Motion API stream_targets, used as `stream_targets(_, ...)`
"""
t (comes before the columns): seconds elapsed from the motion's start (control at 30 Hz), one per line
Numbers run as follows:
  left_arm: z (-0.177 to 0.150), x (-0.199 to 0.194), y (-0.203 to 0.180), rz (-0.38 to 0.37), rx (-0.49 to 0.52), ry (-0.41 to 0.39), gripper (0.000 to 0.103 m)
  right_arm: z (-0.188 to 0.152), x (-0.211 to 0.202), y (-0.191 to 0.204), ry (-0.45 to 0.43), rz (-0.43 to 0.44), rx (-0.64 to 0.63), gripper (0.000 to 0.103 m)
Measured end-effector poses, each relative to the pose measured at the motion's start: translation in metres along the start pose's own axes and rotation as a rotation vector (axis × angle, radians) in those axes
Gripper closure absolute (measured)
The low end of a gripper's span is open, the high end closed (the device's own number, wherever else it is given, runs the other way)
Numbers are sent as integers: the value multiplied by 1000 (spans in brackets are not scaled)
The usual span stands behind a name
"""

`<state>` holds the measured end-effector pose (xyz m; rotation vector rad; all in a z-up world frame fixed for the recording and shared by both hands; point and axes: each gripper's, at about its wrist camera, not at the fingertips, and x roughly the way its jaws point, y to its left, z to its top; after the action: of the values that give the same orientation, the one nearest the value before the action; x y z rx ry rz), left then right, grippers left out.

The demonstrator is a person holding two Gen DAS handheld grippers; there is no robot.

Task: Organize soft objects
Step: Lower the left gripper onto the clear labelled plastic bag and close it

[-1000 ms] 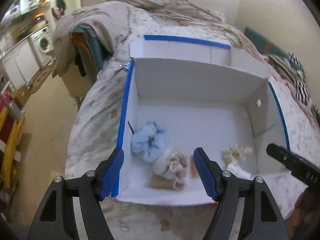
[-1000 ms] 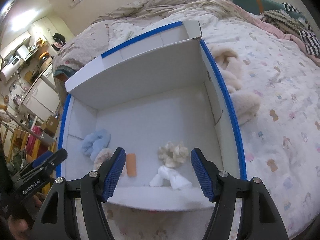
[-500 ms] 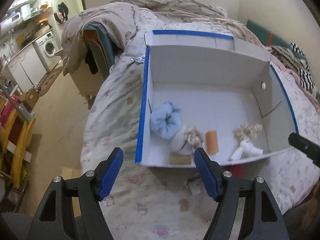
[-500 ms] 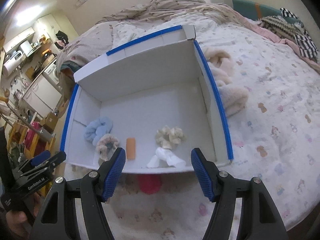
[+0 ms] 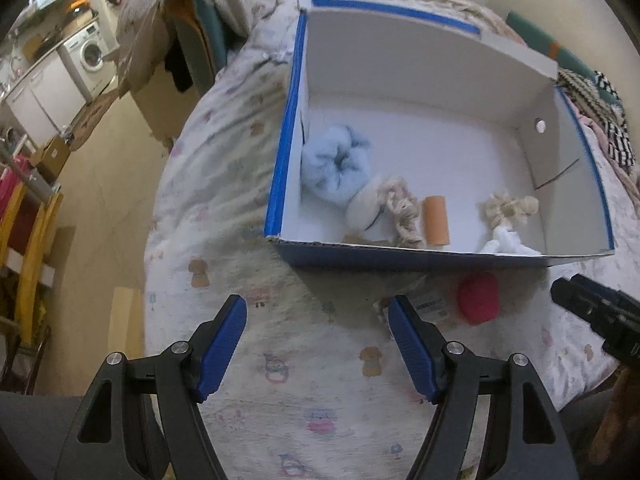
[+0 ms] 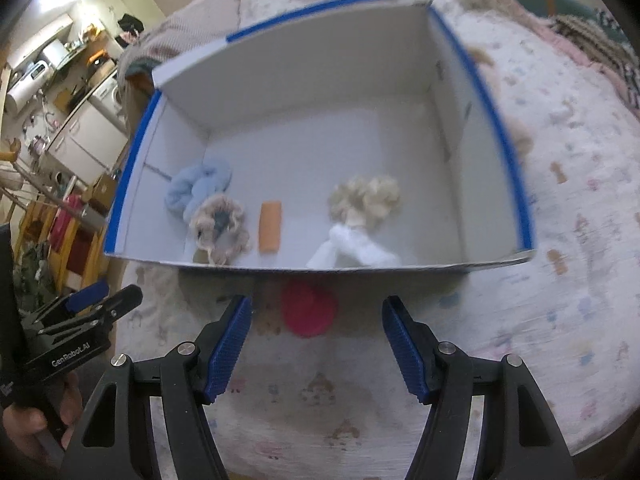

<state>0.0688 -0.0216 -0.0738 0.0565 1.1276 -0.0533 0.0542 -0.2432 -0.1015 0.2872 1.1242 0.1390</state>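
Observation:
A white box with blue edges (image 5: 286, 128) (image 6: 516, 184) lies open on the bed. Inside it are a light blue soft roll (image 5: 334, 164) (image 6: 200, 188), a beige frilly scrunchie (image 5: 402, 212) (image 6: 220, 228), an orange piece (image 5: 436, 220) (image 6: 270, 226), a cream scrunchie (image 5: 508, 208) (image 6: 366, 196) and a white cloth (image 5: 508, 244) (image 6: 352, 246). A red soft object (image 5: 478, 298) (image 6: 308, 308) lies on the bed just in front of the box. My left gripper (image 5: 318, 344) is open and empty above the bedsheet. My right gripper (image 6: 316, 344) is open and empty, with the red object just beyond its fingertips.
A small label or tag (image 5: 430, 306) lies on the sheet left of the red object. A fluffy cream item (image 6: 520, 140) lies right of the box. The bed's edge drops to the floor (image 5: 100, 208) on the left, with a draped chair (image 5: 188, 52) and kitchen units beyond.
Both grippers have pulled back from over the box towards the near side of the bed. The red object in front of the box has come into view. Both grippers stay open.

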Motion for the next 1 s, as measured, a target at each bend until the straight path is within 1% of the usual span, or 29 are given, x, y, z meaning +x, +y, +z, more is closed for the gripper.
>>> stream_targets(0.17, 2, 16, 4, -6, -52, 62, 32, 0, 30, 4, 87, -21, -4, 32)
stream_targets(0.37, 5, 33, 3, -14, -83, 121, 32, 0, 67, 6, 196, -31, 1, 32)
stream_targets(0.57, 10, 42, -2, -20, -93, 141, 32, 4, 93, 13, 256, -70, -9, 32)
stream_targets(0.63, 12, 45, -4, -28, -98, 149, 32, 3, 97, 13, 270, -68, -2, 31)
stream_targets(0.77, 15, 51, -14, -45, -82, 168, 32, 1, 100, 17, 262, -75, -34, 32)
stream_targets(0.8, 16, 52, -17, -47, -77, 173, 32, 1, 99, 18, 260, -68, -38, 36)
stream_targets(0.83, 16, 54, -20, -52, -71, 179, 32, 0, 99, 19, 261, -59, -41, 50)
stream_targets(0.87, 17, 56, -24, -64, -67, 185, 32, 0, 98, 18, 267, -53, -43, 55)
stream_targets(0.9, 17, 58, -29, -76, -61, 190, 32, 0, 96, 15, 269, -46, -41, 55)
stream_targets(1.0, 18, 64, -44, -75, -18, 205, 32, -2, 87, 7, 263, -34, -36, 63)
